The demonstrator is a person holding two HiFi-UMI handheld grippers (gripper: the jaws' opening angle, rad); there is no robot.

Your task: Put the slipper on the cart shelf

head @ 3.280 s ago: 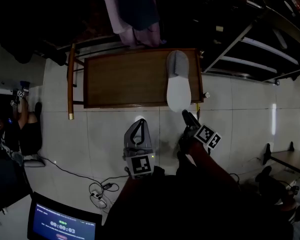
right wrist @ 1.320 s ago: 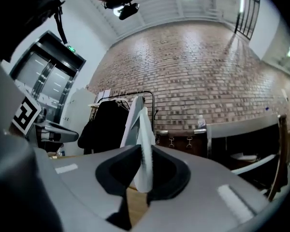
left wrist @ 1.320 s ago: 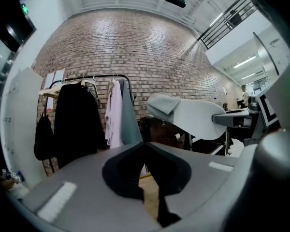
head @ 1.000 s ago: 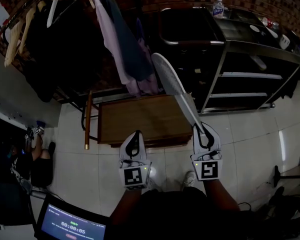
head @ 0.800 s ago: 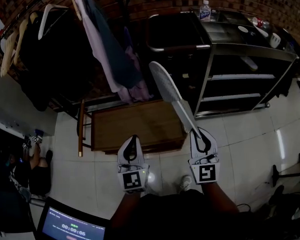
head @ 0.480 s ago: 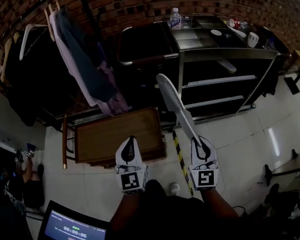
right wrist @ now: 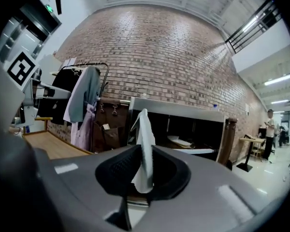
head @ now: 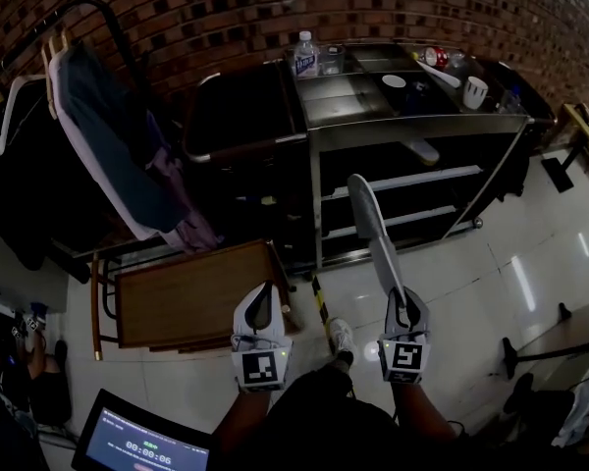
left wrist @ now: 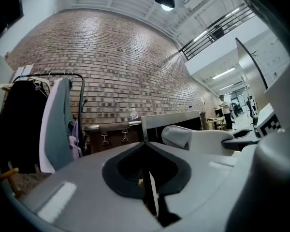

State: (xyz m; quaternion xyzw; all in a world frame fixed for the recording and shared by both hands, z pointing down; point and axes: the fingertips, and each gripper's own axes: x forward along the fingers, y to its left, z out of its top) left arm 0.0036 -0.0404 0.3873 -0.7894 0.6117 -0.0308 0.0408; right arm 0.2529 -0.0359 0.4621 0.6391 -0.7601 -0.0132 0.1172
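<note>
**Slipper.** The slipper [head: 371,226] is pale grey-white, long and narrow. In the head view it shows mostly its flat sole side. In the right gripper view it appears edge-on as a thin, upright pale strip with a ragged lower end. It is carried in the air. One end sits in the right gripper [head: 402,307] and the other end points up and away toward the cart [head: 326,137]. It touches no shelf. In the head view its far tip overlaps the cart's dark lower shelves.

**Jaws.** The right gripper's jaws are clamped on the slipper, with the near end pinched between the dark pads. The left gripper [head: 261,307] has its jaws together with nothing between them. It is held level beside the right gripper.

**Surroundings.** The cart stands against a brick wall. A bottle [head: 305,55] stands on its top deck. A pale elongated object [head: 419,150] lies on an upper shelf. A low wooden counter [head: 191,297] is at lower left, beside hanging garments [head: 108,155].

**Change from earlier frames.**
- About three seconds ago the slipper lay flat on the wooden counter, with the right gripper at its near end. It is now lifted clear.
- Over the last second the cart has shifted toward the centre of the head view and the counter has slid to the left.
- The grip on the slipper is unchanged.
</note>
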